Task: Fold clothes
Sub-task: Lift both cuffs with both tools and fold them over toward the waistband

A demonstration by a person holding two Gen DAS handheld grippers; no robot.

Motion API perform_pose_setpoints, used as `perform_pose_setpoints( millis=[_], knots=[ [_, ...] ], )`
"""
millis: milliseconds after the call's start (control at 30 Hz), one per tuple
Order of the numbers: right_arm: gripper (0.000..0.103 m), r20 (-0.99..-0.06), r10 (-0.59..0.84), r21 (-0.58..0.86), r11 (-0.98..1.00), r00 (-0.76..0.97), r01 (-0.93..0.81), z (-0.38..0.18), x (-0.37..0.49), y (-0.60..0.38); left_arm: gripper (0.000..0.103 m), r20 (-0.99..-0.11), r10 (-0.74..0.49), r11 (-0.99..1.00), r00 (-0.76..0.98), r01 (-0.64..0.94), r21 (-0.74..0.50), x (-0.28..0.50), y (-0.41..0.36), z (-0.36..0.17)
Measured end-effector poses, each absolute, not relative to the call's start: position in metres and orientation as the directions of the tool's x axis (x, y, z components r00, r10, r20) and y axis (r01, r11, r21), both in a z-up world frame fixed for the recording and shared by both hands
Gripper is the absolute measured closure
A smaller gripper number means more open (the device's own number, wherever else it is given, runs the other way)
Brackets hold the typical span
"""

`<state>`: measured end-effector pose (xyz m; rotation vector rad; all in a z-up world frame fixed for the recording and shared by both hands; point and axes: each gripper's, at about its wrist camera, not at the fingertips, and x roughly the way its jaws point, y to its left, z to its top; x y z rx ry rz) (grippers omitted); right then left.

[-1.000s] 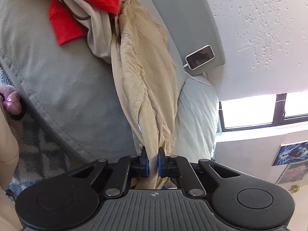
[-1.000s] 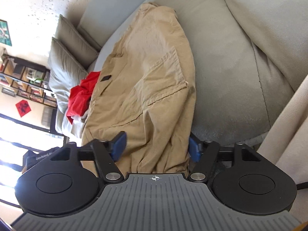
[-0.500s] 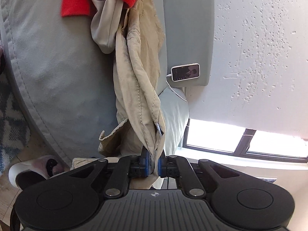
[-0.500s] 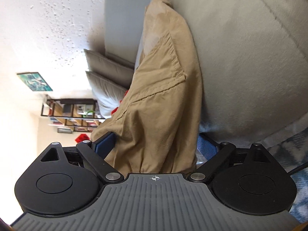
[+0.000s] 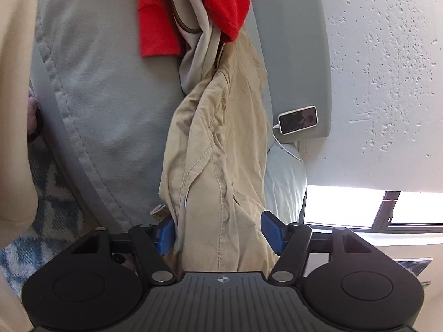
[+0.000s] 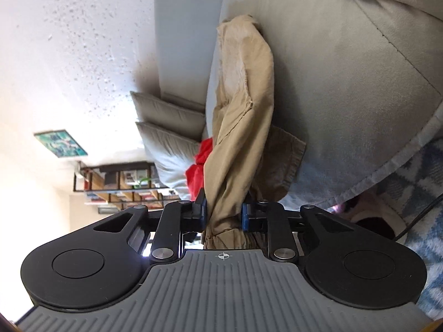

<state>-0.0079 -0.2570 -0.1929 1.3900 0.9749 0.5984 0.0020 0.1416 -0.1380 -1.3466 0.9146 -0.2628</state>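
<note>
Early in the job, by my read: the tan pants aren't folded yet, just bunched lengthwise and strung across the grey sofa, and a heap w/ a red top and a beige garment lies at their far end untouched. Left gripper: jaws opening, pants between the blue pads but the right-hand pad stands clear of the cloth, so that end looks let go or nearly. Right gripper: jaws closing, both pads tight against a gathered bunch of pants, so it's gripping them; some cloth spills out behind the pads toward the camera. What's left, I'd say: lay the pants flat, fold, then the rest of the heap. Views differ: left cam shows the heap close up, a phone on its cable on the sofa back, a window, and a patterned rug at lower left. Right cam shows the pants' far end up on the sofa seat w/ a pocket seam, two cushions, a shelf, a wall picture, only a scrap of the red top; can't see the phone there.
</note>
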Motion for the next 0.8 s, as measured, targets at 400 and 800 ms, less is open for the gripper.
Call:
perform_pose_setpoints(
  millis=[400, 800],
  knots=[
    [0.081, -0.116, 0.827, 0.960, -0.048, 0.550, 0.276, -0.167, 0.000, -0.238, 0.012, -0.341, -0.591, 0.216, 0.731, -0.264, -0.940, -0.030, 0.146, -0.146],
    [0.081, -0.131, 0.826, 0.956, -0.042, 0.549, 0.290, -0.166, 0.005, -0.228, 0.031, -0.273, -0.751, 0.208, 0.601, -0.178, -0.962, -0.012, 0.115, -0.157]
  ],
)
